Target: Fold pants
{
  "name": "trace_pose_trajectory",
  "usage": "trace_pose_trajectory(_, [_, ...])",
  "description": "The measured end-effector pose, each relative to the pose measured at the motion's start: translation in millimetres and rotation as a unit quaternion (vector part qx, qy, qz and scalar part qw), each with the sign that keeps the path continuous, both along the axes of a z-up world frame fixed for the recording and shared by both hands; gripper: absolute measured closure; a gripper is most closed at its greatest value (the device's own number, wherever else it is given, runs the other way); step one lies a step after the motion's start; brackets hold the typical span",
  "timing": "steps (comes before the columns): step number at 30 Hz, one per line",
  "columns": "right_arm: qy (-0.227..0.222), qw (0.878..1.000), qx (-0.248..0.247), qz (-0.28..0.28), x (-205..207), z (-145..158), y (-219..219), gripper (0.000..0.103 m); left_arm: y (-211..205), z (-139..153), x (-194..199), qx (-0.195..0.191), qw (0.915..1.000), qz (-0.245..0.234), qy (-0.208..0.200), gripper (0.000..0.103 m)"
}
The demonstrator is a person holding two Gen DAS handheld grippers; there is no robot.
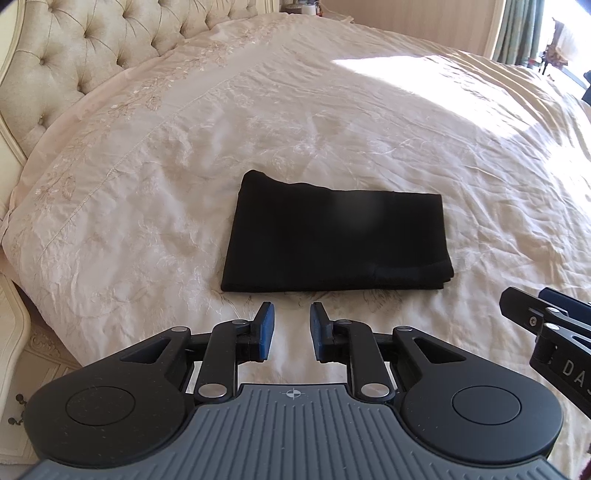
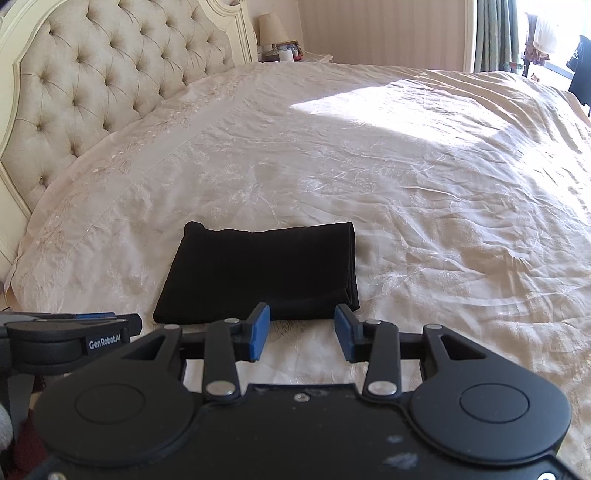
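Observation:
Black pants lie folded into a flat rectangle on the cream bedspread; they also show in the right wrist view. My left gripper is open and empty, just short of the pants' near edge. My right gripper is open and empty, close to the near right corner of the pants. The right gripper shows at the right edge of the left wrist view, and the left gripper at the left edge of the right wrist view.
A tufted cream headboard runs along the left. A nightstand with a lamp and small items stands at the far end. Curtains and a window are at the far right. A sunlit patch lies on the bedspread.

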State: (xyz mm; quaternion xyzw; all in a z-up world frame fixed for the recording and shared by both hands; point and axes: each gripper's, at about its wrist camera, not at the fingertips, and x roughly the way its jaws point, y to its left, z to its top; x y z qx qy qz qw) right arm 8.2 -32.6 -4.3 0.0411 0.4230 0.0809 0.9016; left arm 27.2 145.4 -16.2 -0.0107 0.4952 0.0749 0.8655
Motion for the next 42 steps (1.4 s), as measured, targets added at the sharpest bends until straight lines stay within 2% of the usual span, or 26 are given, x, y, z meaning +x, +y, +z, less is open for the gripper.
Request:
trace_pose_trajectory(27, [0.024,0.996,-0.069,-0.041,-8,-4,-13,0.058,-23,0,-13,0.021,0.9997,-0.015,0.003,0.082])
trace_pose_trajectory(42, [0.041,0.997,-0.052,-0.032,1,-9,-7,0.057,-18,-4,-6,0.023,0.9995,-0.013,0.015,0.082])
